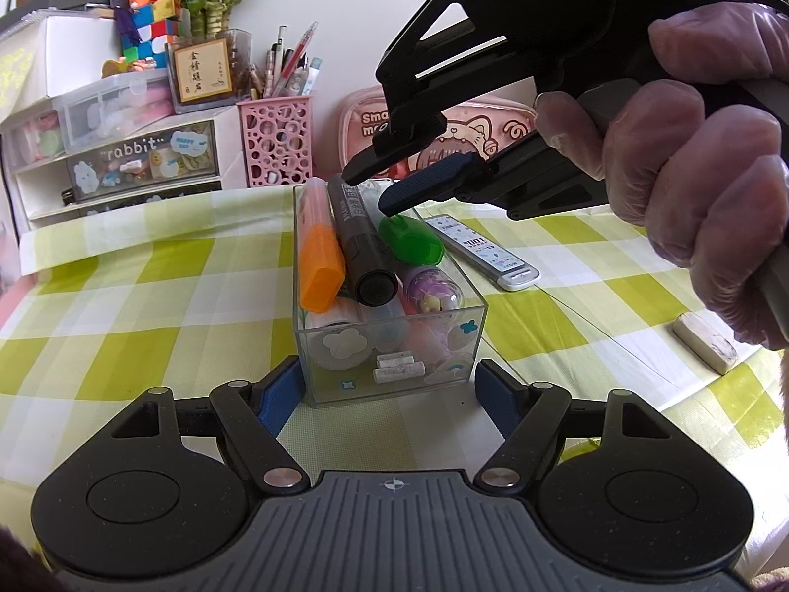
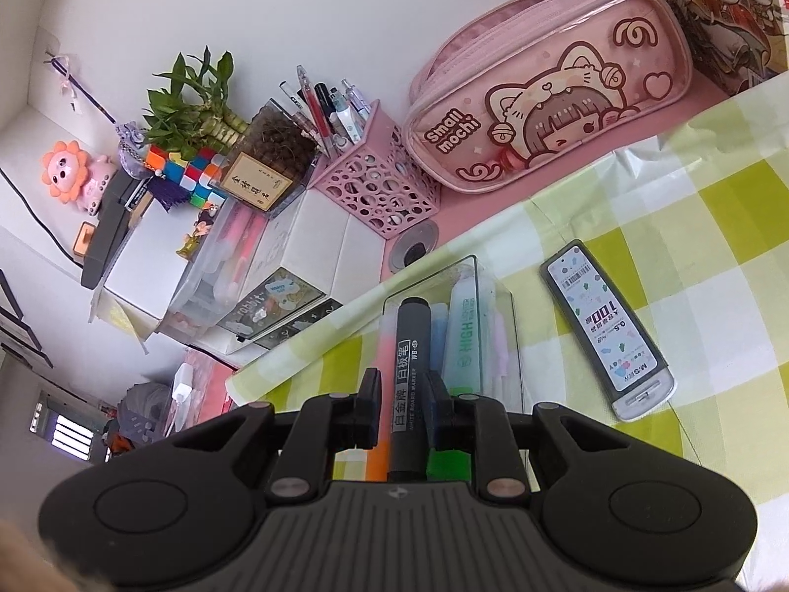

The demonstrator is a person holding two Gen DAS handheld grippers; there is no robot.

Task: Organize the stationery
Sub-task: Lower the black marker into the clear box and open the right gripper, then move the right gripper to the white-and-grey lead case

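While the black whiteboard marker lies lengthwise in the clear plastic box, the right gripper has its jaws drawn in close on either side of the marker's barrel, the pads touching it as far as the right wrist view shows. In the left wrist view the marker rests on top of the other contents, between an orange highlighter on its left and a green highlighter on its right, with a purple-patterned tube and white bits lower in the box. The left gripper straddles the near end of the box, one blue pad against each side wall, holding it narrow enough to grip. A gloved hand carries the right gripper, seen at the upper right of that view. The box stands on a green and white checked tablecloth. Just to the right of the box lies a flat grey pencil-lead case, and further right a white eraser. Behind, against the wall, are a pink cat pencil case, a pink perforated pen holder full of pens, and a drawer unit labelled "rabbit".
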